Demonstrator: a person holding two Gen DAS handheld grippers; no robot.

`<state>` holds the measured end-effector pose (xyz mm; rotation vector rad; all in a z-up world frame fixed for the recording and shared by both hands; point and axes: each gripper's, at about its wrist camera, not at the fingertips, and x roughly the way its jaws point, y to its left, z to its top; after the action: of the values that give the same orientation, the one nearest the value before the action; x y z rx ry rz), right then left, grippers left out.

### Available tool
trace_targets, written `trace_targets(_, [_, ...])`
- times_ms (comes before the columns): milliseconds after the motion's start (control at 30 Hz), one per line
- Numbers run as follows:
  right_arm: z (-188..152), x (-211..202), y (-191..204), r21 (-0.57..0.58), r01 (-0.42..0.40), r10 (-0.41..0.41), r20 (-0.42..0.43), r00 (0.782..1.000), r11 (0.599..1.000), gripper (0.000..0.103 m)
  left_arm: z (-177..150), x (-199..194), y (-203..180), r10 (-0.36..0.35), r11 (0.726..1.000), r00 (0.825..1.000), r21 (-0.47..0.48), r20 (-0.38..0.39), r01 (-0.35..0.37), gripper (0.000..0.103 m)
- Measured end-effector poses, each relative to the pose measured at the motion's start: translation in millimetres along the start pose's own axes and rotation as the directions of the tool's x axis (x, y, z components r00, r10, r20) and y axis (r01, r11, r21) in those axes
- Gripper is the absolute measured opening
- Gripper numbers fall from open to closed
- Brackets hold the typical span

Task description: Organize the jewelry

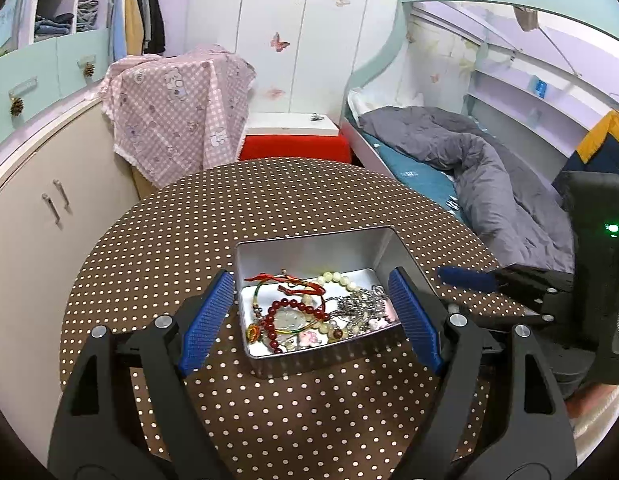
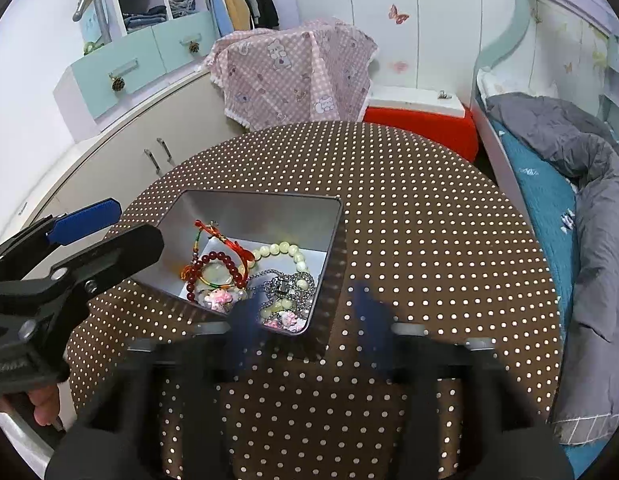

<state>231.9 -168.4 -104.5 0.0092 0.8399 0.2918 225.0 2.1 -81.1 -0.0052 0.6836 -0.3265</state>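
A silver metal tin sits on the brown polka-dot table. It holds a red bead bracelet, a pale bead bracelet, red cords, silver chains and pink charms. My left gripper is open, its blue pads either side of the tin's near end. My right gripper is motion-blurred, open and empty, at the tin's near right corner; it also shows at the right of the left wrist view.
A cream cabinet stands left of the table. A pink checked cloth covers something behind. A red stool with a white box is at the back. A bed with a grey duvet lies to the right.
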Motion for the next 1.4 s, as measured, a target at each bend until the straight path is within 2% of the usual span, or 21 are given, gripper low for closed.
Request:
trace_targets(133, [-0.8,-13.9,6.1,-0.034,0.005,-0.003,0.038,0.999,0.999,0.075,-2.9,-3.7,0.9,0.009,1.0,1.0,-0.004,0.002,-0.009,0.079])
trace_targets(233, [-2.8,-22.3,10.6,-0.059,0.038,-0.035,0.065,0.997,0.998,0.083,-4.7,-8.2,0.5,0.012,1.0,1.0,-0.007,0.006,-0.011,0.079])
trace_targets(367, [-5.1,-29.2,16.2,-0.078,0.072,-0.065,0.084,0.994,0.994,0.087,-7.9,-16.0,-1.6,0.01,1.0,1.0,-0.012,0.005,-0.01,0.079])
trace_targets(833, [-16.2,-78.1,22.7,-0.057,0.116,-0.104,0.183,0.978,0.992,0.091,-12.4,-70.8,-6.9,0.056,0.998,0.995,-0.019,0.083,-0.055,0.083])
trace_targets(1200, [-23.8,-138.8,41.1,-0.076,0.12,-0.089,0.329,0.94,0.99,0.095,-12.3,-122.7,-27.3,0.097,0.995,0.977,0.001,0.191,-0.099,0.085])
trace_targets(1400, [-28.6,-168.0,50.5,-0.095,0.125,-0.075,0.411,0.908,0.988,0.095,-12.9,-142.3,-36.5,0.115,0.992,0.965,0.023,0.234,-0.124,0.087])
